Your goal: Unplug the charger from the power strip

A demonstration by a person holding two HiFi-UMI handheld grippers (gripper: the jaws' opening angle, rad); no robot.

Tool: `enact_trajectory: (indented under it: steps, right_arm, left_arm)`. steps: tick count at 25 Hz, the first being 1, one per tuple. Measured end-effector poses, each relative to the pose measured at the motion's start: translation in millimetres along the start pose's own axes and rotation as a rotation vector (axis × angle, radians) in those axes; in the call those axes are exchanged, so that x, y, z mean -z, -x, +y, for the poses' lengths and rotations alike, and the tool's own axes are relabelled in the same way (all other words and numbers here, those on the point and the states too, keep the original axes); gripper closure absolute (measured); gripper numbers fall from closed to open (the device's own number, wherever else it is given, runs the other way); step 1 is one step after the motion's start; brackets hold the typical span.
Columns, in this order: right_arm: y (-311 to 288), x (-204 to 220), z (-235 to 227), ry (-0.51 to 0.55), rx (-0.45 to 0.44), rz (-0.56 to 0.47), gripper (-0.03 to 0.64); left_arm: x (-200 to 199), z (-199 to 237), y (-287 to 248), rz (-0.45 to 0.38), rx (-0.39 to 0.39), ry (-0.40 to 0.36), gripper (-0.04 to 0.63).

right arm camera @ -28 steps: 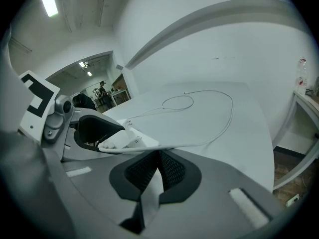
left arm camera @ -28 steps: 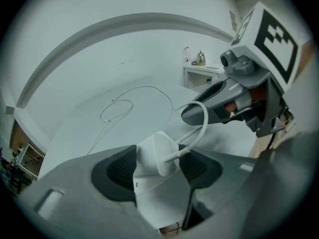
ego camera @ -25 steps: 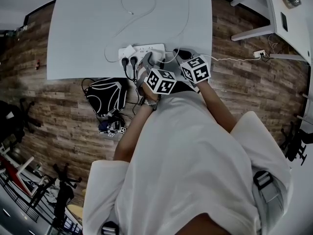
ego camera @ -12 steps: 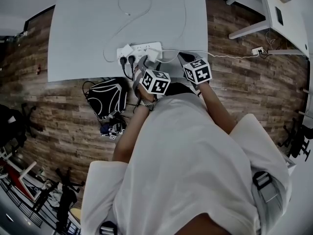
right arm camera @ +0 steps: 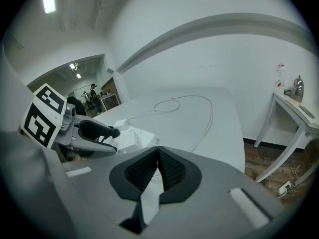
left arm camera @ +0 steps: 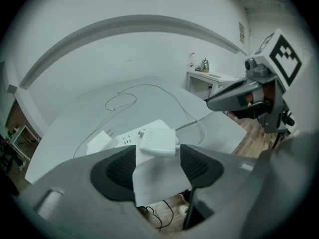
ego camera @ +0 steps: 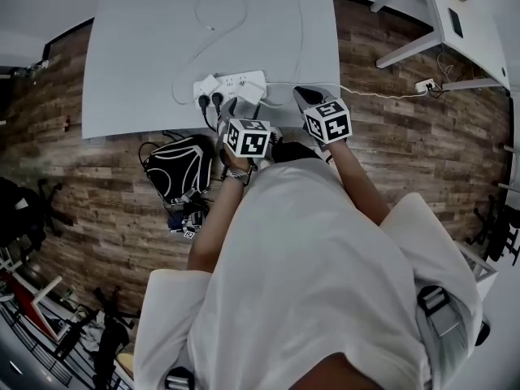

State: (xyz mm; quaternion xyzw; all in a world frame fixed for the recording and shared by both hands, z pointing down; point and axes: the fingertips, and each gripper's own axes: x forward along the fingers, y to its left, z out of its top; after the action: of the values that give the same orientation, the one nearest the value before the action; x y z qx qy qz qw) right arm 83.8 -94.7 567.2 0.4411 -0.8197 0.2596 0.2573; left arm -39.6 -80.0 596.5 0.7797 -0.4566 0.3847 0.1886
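A white power strip (ego camera: pixel 231 80) lies near the front edge of the white table (ego camera: pixel 146 71). The white block charger (ego camera: pixel 251 94) sits at the strip's near right side; its cable runs off to the right. In the left gripper view the charger (left arm camera: pixel 158 142) lies right at the tips of my left gripper (left arm camera: pixel 158 159), which is open; its pads flank the block with thin gaps. I cannot tell whether its prongs are in the strip (left arm camera: pixel 124 138). My right gripper (right arm camera: pixel 158 158) is shut on nothing and hovers at the table edge (ego camera: pixel 303 97), right of the charger.
Two dark plugs (ego camera: pixel 210 101) and a small white adapter (left arm camera: pixel 99 142) occupy the strip's left end. A loose white cable (ego camera: pixel 213 13) loops across the table. A black bag (ego camera: pixel 179 161) lies on the wooden floor below. Another white table (ego camera: pixel 455 23) stands at the right.
My left gripper has drawn back from over the strip toward the table's front edge. The right gripper has stayed roughly where it was.
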Motion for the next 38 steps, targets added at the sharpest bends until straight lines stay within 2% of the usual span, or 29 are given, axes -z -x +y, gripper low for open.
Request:
enact_trajectory:
  steps: [7,10,12,16,18,21,26,34,38]
  right_arm:
    - [16,-30,17,0.030,-0.001,-0.091,0.614]
    - [27,-48,24,0.042,0.006,-0.143,0.613]
    - [34,-61,28,0.051,0.009,-0.178,0.614]
    - [54,-95,37,0.086,0.019,-0.262,0.614]
    - [64,-118,39,0.108,0.029,-0.314,0.615]
    - [81,-155,46,0.144,0.037,-0.393,0.615]
    - [108,-206,57,0.269,0.039,-0.469,0.615]
    - [160,-287,83,0.343,0.040,-0.657,0.617]
    - [182,-318,95,0.365,0.034,-0.735,0.617]
  left_arm:
    - [-13,29,27,-0.093,-0.061,0.106,0.315]
    - [-24,37,43,-0.147,-0.077,0.126,0.345]
    - [-35,42,56,-0.203,-0.084,0.138,0.384]
    - [-65,58,90,-0.324,-0.129,0.157,0.508]
    - [-81,70,104,-0.358,-0.159,0.152,0.562]
    - [-106,86,128,-0.424,-0.190,0.144,0.591]
    - [-154,92,170,-0.548,-0.217,0.068,0.591]
    - [-213,107,240,-0.712,-0.267,-0.021,0.591]
    - [-235,122,266,-0.778,-0.295,-0.030,0.591]
